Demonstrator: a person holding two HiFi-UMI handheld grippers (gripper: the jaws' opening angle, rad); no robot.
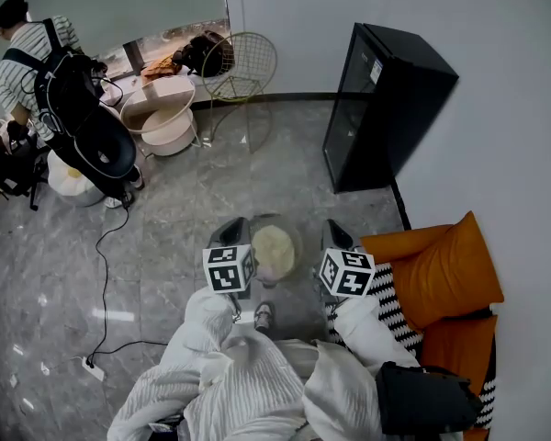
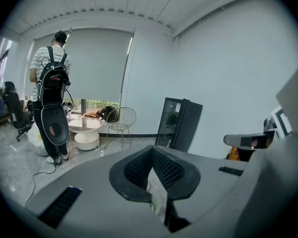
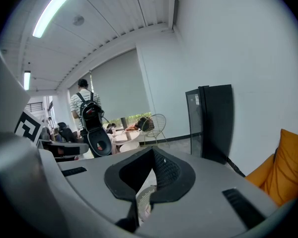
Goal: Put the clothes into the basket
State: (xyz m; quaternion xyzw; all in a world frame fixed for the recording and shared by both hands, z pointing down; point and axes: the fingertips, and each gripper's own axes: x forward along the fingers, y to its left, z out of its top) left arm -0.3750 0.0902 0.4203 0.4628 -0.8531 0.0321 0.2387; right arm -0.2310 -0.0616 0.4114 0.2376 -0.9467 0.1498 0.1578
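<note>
In the head view my left gripper (image 1: 231,229) and right gripper (image 1: 335,233) hang side by side over the grey floor. On the floor between them sits a round grey-rimmed basket (image 1: 297,243) with pale cloth (image 1: 274,252) in it. Neither gripper touches it. White ribbed clothes (image 1: 248,386) lie bunched at the bottom of the view. The left gripper (image 2: 156,182) has its jaws together in the left gripper view, with a pale strip (image 2: 159,200) showing in the slit below. Jaws are also together on the right gripper (image 3: 150,180), with a meshed pale patch (image 3: 144,202) below. Whether either is pinched I cannot tell.
A black cabinet (image 1: 386,104) stands against the wall ahead on the right. An orange sofa (image 1: 441,274) with a black-and-white throw is at the right. A wire chair (image 1: 241,62), a round white table (image 1: 161,113) and a person with a backpack (image 1: 46,72) are at the far left. A cable (image 1: 103,283) crosses the floor.
</note>
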